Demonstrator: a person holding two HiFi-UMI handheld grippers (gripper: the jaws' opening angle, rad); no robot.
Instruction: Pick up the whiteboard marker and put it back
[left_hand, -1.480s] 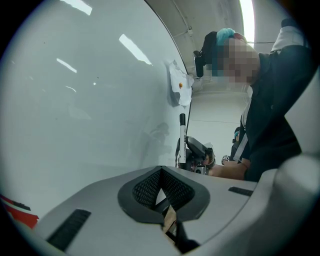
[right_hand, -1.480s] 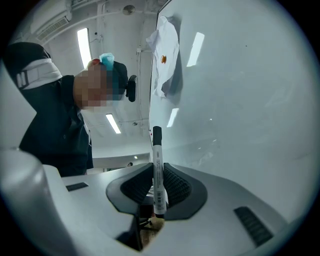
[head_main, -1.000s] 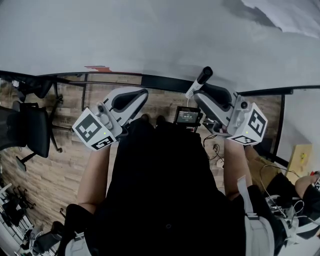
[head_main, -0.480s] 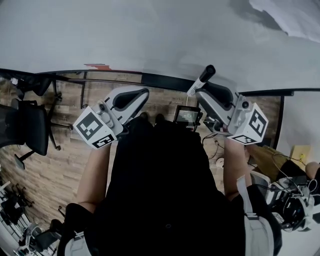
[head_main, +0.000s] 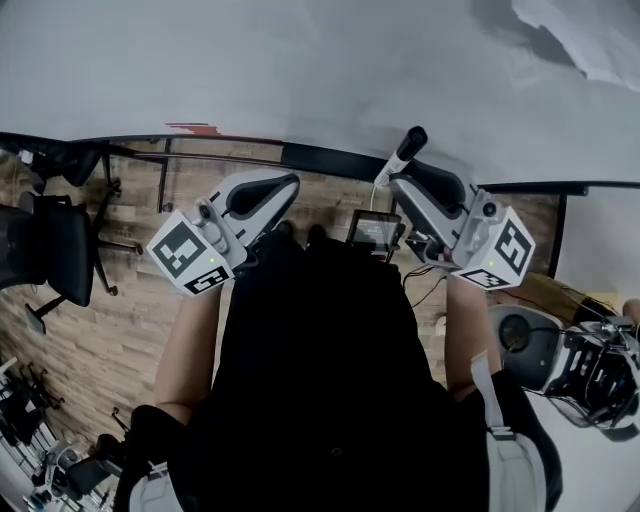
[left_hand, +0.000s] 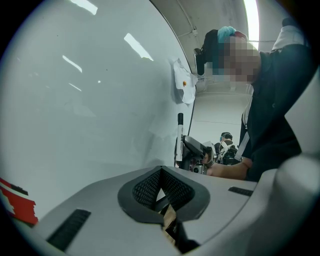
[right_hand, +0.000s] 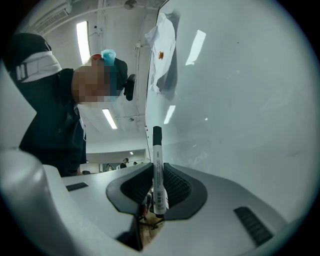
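Observation:
The whiteboard marker has a white body and a black cap. It sticks out from my right gripper, which is shut on its body, cap pointing at the whiteboard. In the right gripper view the marker stands upright between the ribbed pads, close beside the board. My left gripper hovers to the left at the same height, shut with nothing in it. The left gripper view shows the marker a short way ahead, along the board.
A black rail runs along the whiteboard's lower edge, with a red piece near it. A paper sheet hangs on the board. An office chair stands at left. Another person with gear is at right.
The right gripper and marker have crept slightly up toward the board. The left gripper has barely shifted. The person at far right has moved.

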